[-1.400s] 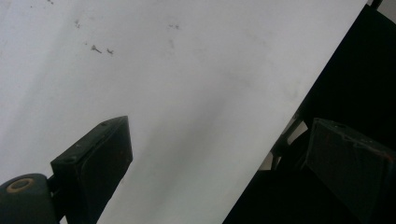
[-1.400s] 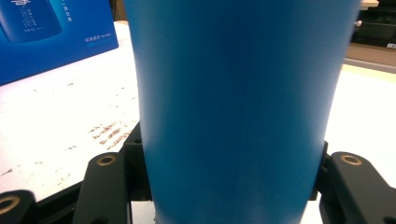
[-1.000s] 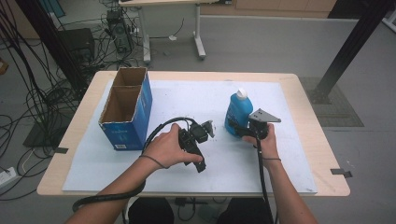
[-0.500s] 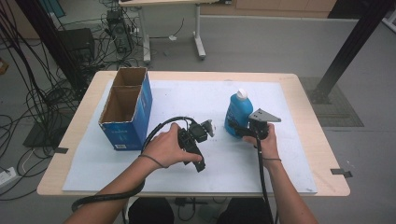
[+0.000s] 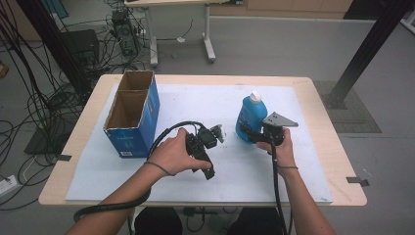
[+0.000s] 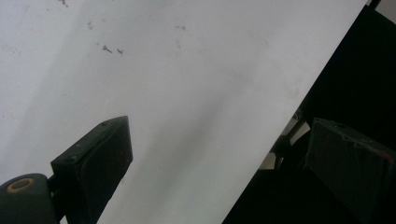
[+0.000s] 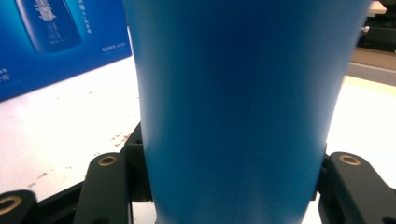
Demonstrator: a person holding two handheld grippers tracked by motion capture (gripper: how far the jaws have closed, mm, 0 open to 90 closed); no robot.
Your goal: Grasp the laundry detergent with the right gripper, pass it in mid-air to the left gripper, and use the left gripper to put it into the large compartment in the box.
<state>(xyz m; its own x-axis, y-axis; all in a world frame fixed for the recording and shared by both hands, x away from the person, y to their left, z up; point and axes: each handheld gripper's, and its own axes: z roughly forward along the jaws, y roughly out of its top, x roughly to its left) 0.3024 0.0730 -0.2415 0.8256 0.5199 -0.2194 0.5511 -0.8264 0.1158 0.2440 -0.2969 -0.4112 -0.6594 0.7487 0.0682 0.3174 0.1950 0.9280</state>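
Blue bottle (image 5: 249, 117) stands upright on the white mat (image 5: 195, 103), right of centre on the desk (image 5: 318, 98), white cap (image 5: 254, 96) on top. Right claw (image 7: 233, 186) has its jaws on either side of the lower body; in the right gripper view the bottle sits deep between them and the pads look pressed to its sides, so I read it as clamped on the bottle.

Likely step: lift and carry it to the open cardboard box (image 5: 132, 115), well apart to the left.

- Grip is low and the bottle is tall, so expect it to tip; keep the wrist level and lift straight up before moving across.
- Smooth plastic could slip: hold firm, don't jerk.
- Clear the box rim, then lower into a compartment; I can't tell which one is meant.

Left claw (image 5: 215, 134) is spread open and holding nothing, tilted over bare mat just left of the bottle. Keep it out of the carry path, or use it to steady the box.
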